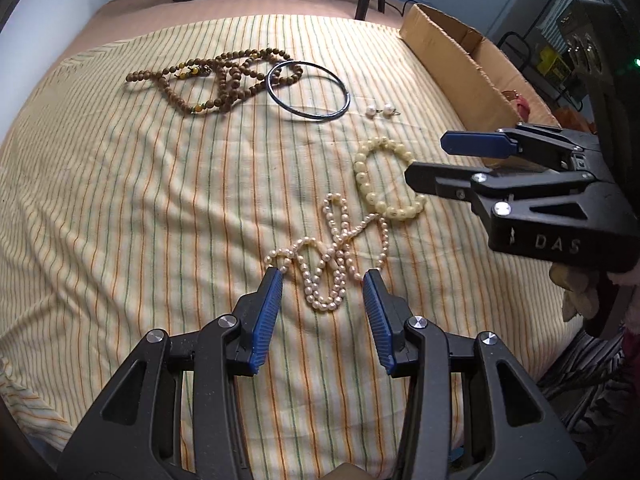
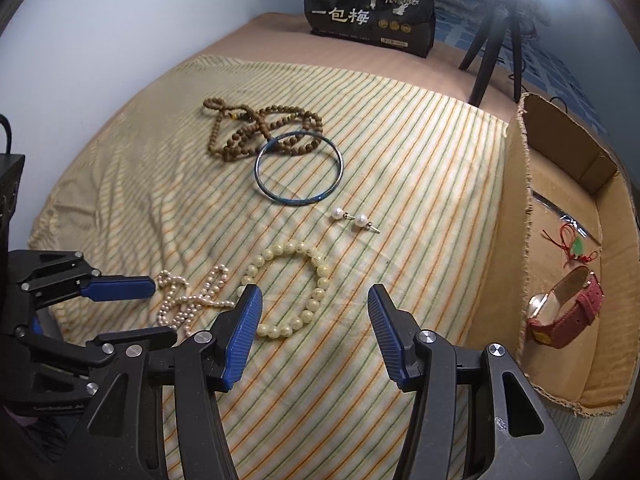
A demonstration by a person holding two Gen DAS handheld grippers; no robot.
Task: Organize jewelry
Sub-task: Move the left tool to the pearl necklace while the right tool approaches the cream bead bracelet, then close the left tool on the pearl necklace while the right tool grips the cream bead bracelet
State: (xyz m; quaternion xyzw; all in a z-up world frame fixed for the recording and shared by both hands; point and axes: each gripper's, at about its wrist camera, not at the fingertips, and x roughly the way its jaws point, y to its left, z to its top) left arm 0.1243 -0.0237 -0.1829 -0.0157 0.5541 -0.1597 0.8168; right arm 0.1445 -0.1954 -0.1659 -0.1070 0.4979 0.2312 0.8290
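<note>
Fingers [image 2: 384,328] spread; cardboard box [image 2: 516,216] holds red watch [image 2: 568,312], red-corded pendant [image 2: 576,246].

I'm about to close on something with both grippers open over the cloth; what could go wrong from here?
1. The pearl necklace lies in tangled loops; the left gripper may catch only one strand and drag the rest.
2. One necklace loop reaches the cream bead bracelet in the left wrist view, so lifting could tug it.
3. The right gripper might pinch the striped cloth.
</note>
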